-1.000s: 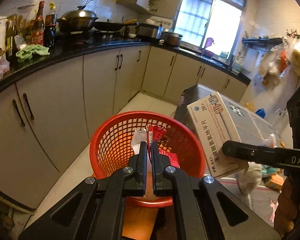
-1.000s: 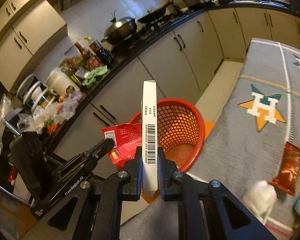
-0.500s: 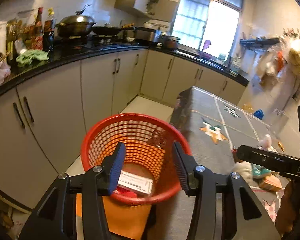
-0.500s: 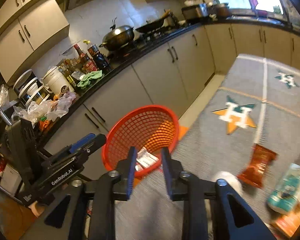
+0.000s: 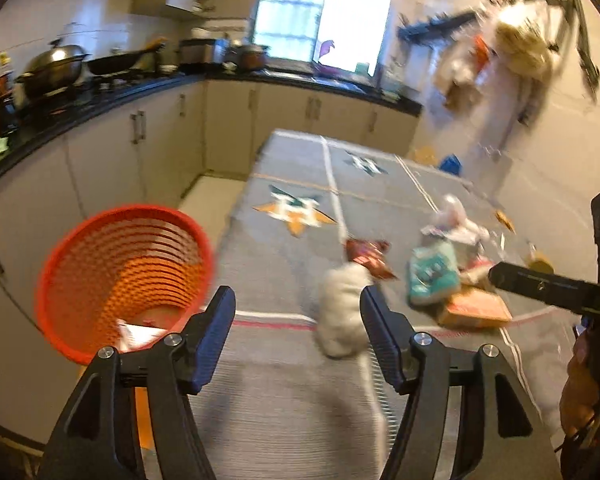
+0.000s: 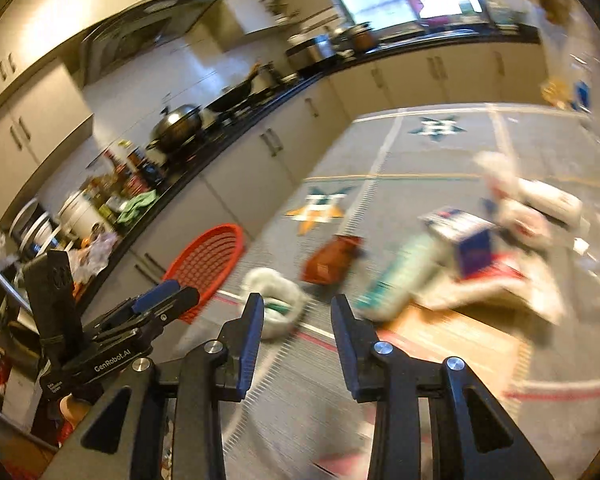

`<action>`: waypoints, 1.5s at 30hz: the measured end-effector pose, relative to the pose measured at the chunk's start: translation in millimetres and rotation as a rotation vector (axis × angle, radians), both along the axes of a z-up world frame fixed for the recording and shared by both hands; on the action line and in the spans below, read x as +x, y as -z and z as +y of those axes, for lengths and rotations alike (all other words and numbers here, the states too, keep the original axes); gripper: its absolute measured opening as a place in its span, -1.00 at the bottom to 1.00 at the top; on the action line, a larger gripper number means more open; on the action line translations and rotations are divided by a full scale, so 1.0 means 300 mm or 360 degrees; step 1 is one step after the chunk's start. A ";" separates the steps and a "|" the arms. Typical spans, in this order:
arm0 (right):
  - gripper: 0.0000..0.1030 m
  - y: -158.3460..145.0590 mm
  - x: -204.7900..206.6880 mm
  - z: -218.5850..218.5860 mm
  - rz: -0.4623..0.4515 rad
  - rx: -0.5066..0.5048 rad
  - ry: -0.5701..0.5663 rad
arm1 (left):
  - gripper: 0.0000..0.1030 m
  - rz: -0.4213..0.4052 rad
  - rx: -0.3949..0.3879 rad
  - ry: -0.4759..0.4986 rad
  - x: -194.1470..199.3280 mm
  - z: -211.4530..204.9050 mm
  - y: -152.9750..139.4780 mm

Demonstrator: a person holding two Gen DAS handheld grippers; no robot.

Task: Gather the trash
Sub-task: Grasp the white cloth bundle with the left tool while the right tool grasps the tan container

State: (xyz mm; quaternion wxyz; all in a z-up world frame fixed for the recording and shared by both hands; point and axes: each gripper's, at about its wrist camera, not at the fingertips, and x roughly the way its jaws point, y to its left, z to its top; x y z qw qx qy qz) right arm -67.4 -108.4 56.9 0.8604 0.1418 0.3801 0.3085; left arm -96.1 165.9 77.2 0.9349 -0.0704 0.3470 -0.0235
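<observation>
Left gripper [image 5: 298, 312] jaws just opened wide, empty — right gripper [image 6: 298, 316] narrower, opening, empty; red basket [image 5: 80, 264] lower left.

Both wrist views look down across the grey table [image 5: 284, 400], sharing the red basket [image 5: 124, 272].

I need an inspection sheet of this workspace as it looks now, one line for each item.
Surface: grey table cloth with star emblems and stripes.
Job's things: red plastic mesh basket beside the table, wrappers inside; white crumpled wad, red-brown snack packet, teal pack, orange flat box on the cloth.
Clutter: blurred pile at the right.
Grippers: left gripper and right gripper empty, jaws just opened.
Cables: nothing seen.
Surroundings: kitchen counter, steel wok, window.
</observation>
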 end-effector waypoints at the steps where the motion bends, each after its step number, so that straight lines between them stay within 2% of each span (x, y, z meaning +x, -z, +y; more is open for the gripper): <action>1: -0.25 0.010 -0.009 -0.034 0.0008 -0.0001 0.0027 | 0.29 0.0022 -0.0005 0.0036 0.011 -0.026 0.011; 5: -0.25 0.033 -0.045 -0.152 0.0015 -0.0008 0.0133 | 0.35 0.0083 0.0017 0.0099 0.047 -0.103 0.052; 9: -0.24 0.026 -0.075 -0.267 -0.0019 -0.0007 0.0255 | 0.35 0.0139 0.0057 0.0090 0.086 -0.139 0.086; 12: -0.15 0.010 -0.104 -0.371 -0.0068 -0.0035 0.0403 | 0.35 0.0175 0.0077 0.0046 0.117 -0.140 0.109; 14: 0.02 -0.004 -0.119 -0.452 -0.0107 -0.0072 0.0534 | 0.35 0.0200 0.0063 0.0029 0.139 -0.136 0.126; 17: 0.16 -0.019 -0.128 -0.572 -0.0136 -0.0138 0.0744 | 0.34 0.0224 0.0055 0.0022 0.156 -0.137 0.144; 19: 0.24 -0.021 -0.118 -0.639 -0.0123 -0.0144 0.0841 | 0.11 0.0237 0.0069 0.0023 0.169 -0.146 0.155; 20: 0.25 -0.021 -0.106 -0.673 -0.0104 -0.0131 0.0888 | -0.13 0.0260 0.0082 0.0019 0.179 -0.151 0.163; 23: 0.25 -0.011 -0.059 -0.762 -0.0062 -0.0056 0.1011 | -0.21 0.0261 0.0098 0.0005 0.183 -0.152 0.170; 27: 0.25 0.024 0.027 -0.845 0.0029 -0.0012 0.1118 | -0.22 0.0260 0.0108 0.0012 0.175 -0.151 0.171; 29: -0.02 0.045 0.073 -0.864 0.0072 -0.0003 0.1122 | -0.22 0.0263 0.0109 0.0011 0.176 -0.150 0.171; 33: -0.21 0.081 0.108 -0.855 0.0145 0.0001 0.1075 | -0.22 0.0263 0.0109 0.0012 0.177 -0.150 0.170; 37: -0.22 0.080 0.065 -0.808 0.0157 -0.0005 0.0950 | -0.22 0.0267 0.0110 0.0013 0.180 -0.150 0.171; 42: -0.21 0.096 0.006 -0.712 0.0219 -0.0038 0.0695 | -0.22 0.0265 0.0112 0.0013 0.181 -0.148 0.170; 45: -0.20 0.086 -0.028 -0.672 0.0165 -0.0116 0.0645 | -0.22 0.0266 0.0110 0.0014 0.181 -0.148 0.170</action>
